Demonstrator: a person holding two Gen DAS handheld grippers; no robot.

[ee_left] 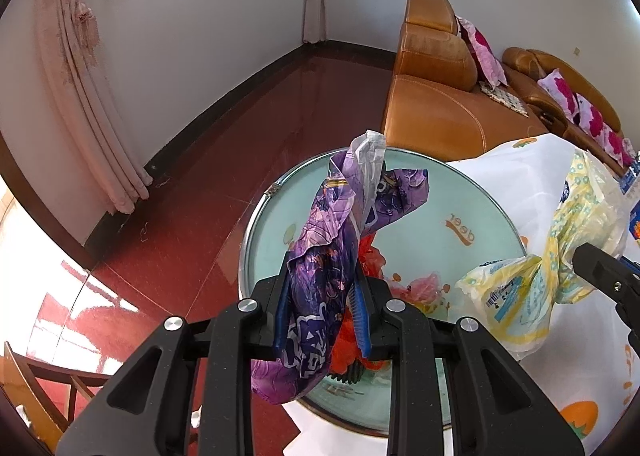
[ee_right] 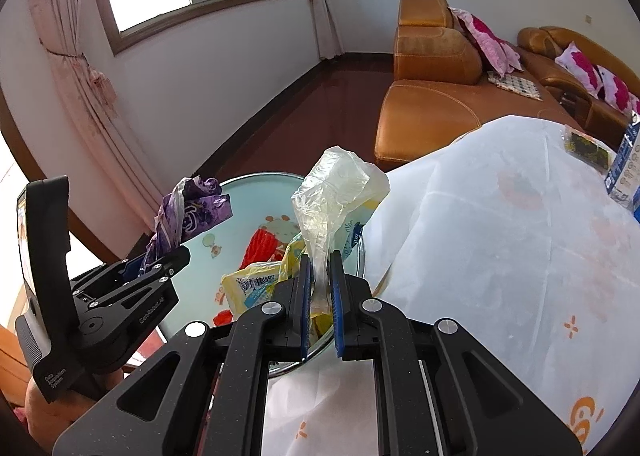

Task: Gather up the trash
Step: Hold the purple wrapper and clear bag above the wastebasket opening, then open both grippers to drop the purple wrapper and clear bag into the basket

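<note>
Both soft and light: left gripper (ee_left: 320, 296) pinches the purple wrapper (ee_left: 320, 264) mid-frame, right gripper (ee_right: 320, 288) clamps the clear bag (ee_right: 336, 191); bunched middles hold best.

My left gripper (ee_left: 322, 296) is black with blue pads, holding a purple wrapper (ee_left: 320, 256) printed with white swirls. My right gripper (ee_right: 319, 296), also black and blue, pinches a clear bag (ee_right: 336, 191) joined to a pale yellow wrapper (ee_right: 256, 284) with blue print. The round tray (ee_left: 440, 195) is pale aqua with orange cartoon motifs. The bench cloth (ee_right: 500, 236) is white with orange shapes. The sofa (ee_right: 432, 107) is tan; its cushions (ee_right: 488, 39) are pink-flowered.
</note>
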